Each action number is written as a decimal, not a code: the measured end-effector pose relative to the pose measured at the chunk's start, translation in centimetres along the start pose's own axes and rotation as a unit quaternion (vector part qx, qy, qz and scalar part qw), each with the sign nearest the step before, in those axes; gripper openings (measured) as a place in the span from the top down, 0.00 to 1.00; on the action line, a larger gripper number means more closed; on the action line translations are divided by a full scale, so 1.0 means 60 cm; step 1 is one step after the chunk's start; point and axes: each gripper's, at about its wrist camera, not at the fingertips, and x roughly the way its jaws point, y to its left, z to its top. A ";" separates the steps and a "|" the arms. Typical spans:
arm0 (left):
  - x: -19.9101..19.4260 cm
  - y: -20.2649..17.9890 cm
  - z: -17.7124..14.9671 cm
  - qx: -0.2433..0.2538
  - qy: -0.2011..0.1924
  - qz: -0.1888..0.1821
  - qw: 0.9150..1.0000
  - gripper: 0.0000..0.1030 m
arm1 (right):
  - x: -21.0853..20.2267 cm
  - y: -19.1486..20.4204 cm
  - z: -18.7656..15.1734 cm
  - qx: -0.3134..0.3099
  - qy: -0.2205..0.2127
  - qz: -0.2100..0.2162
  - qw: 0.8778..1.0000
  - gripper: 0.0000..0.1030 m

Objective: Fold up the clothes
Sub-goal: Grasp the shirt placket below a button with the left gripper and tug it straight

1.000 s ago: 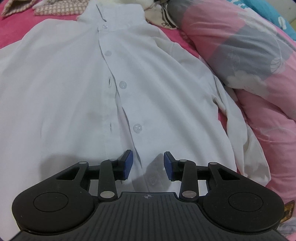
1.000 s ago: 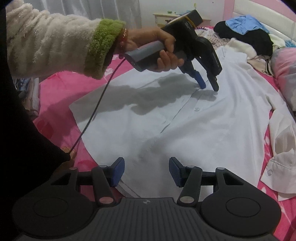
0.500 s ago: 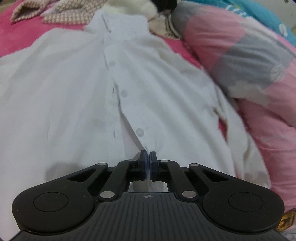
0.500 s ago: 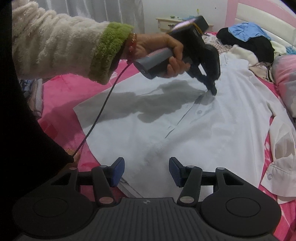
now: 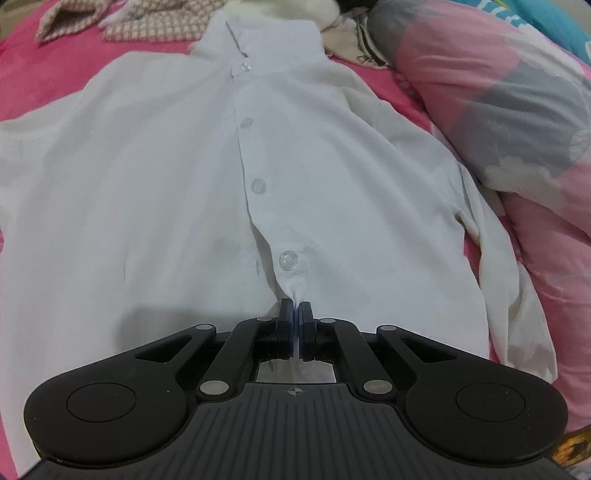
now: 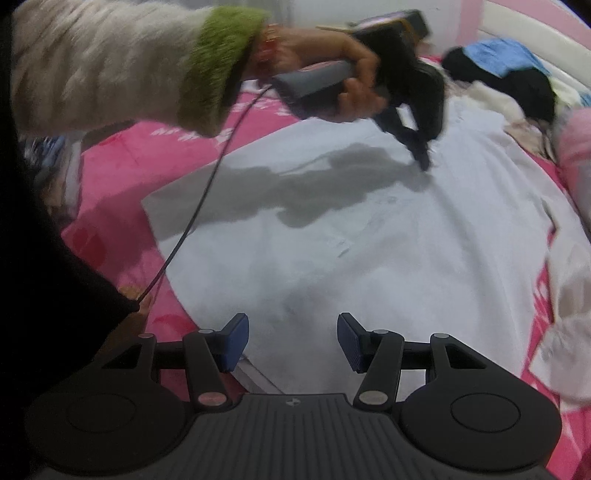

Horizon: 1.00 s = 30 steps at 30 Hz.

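A white button-up shirt point(image 5: 147, 192) lies front-up and spread flat on a pink bed, collar at the far end. My left gripper point(image 5: 295, 308) is shut on a pinch of the shirt's front placket, just below a clear button point(image 5: 288, 260). The cloth puckers toward the jaws. In the right wrist view the same shirt point(image 6: 406, 258) fills the middle, and the left gripper point(image 6: 423, 160) touches it at the centre. My right gripper point(image 6: 291, 328) is open and empty, over the shirt's near hem.
A pink and grey pillow point(image 5: 517, 110) lies along the shirt's right side. Checked cloth point(image 5: 147, 26) sits beyond the collar. A pile of black and blue clothes point(image 6: 509, 74) lies at the far end of the bed point(image 6: 122, 155). A cable point(image 6: 207, 206) hangs from the left gripper.
My left gripper closed on the shirt's placket and now pulls the cloth taut toward itself. The right gripper has stayed open over the hem.
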 end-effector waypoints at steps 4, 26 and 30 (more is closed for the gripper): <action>-0.004 -0.004 0.000 0.009 -0.003 0.000 1.000 1.00 | 0.020 0.036 -0.006 -0.095 -0.002 0.000 0.995 0.45; 0.007 -0.004 0.002 0.005 0.000 -0.013 1.000 1.00 | 0.065 0.044 0.011 -0.060 0.044 0.011 0.997 0.93; 0.000 -0.007 0.002 0.006 -0.002 -0.021 1.000 1.00 | 0.039 0.015 0.016 0.004 0.026 0.014 1.000 0.94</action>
